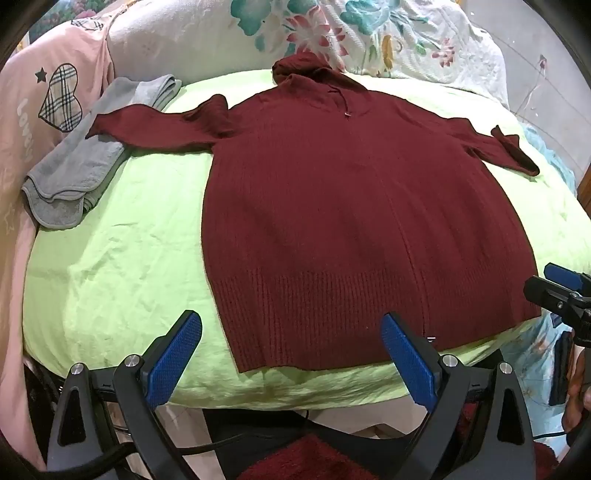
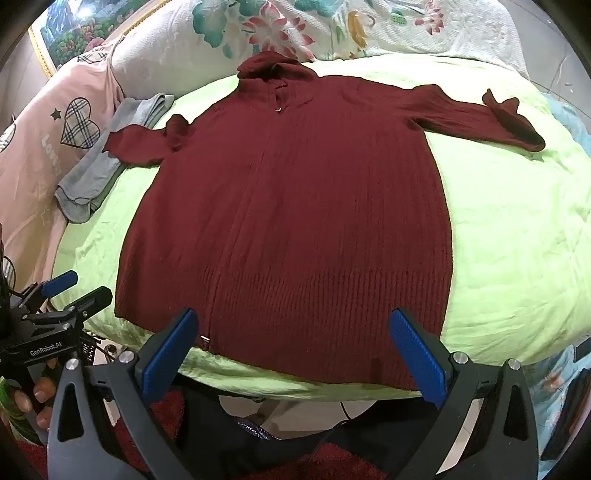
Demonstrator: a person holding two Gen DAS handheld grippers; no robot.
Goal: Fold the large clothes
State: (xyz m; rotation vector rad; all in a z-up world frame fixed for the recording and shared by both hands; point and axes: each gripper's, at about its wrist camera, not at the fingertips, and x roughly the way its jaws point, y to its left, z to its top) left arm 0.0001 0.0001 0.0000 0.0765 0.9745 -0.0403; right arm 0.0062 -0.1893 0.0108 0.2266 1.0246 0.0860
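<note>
A large dark red knitted hooded cardigan lies spread flat on a light green sheet, hem toward me, hood at the far end, both sleeves stretched out sideways. My left gripper hovers open above the hem's left part, blue pads wide apart, nothing between them. My right gripper hangs open over the hem's right part, likewise holding nothing. In the left wrist view the right gripper shows at the right edge; in the right wrist view the left gripper shows at the left edge, held by a hand.
A folded grey garment lies on the left, under the cardigan's left cuff. A pink quilt with heart prints and a floral bedcover bound the far side. The bed's near edge drops to the floor.
</note>
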